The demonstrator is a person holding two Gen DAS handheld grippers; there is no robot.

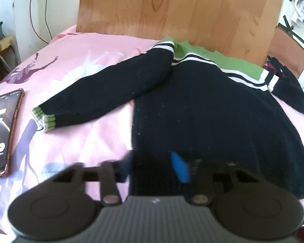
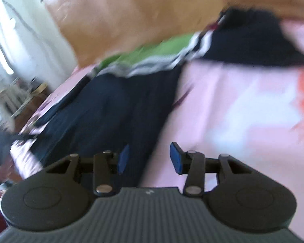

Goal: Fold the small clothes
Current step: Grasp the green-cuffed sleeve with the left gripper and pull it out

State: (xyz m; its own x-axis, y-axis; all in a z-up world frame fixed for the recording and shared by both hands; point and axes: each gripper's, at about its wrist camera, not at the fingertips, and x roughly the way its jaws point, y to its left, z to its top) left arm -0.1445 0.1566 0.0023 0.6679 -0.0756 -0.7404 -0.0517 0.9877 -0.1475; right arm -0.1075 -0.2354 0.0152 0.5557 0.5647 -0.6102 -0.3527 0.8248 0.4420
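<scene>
Sweater lay flat on the pink bedspread, hem toward me and green collar far off by the wooden headboard, so its long axis ran straight away from both grippers. One sleeve stretched out leftward, its cuff pointing at the phone. My left gripper sat right at the hem, its fingers spread wide apart around the left corner, holding nothing as far as I could see. It was the nearer tool for that sleeve, I judged. My right gripper hung tilted over the sweater's right edge, released and gripping nothing, though that view was blurred.
</scene>
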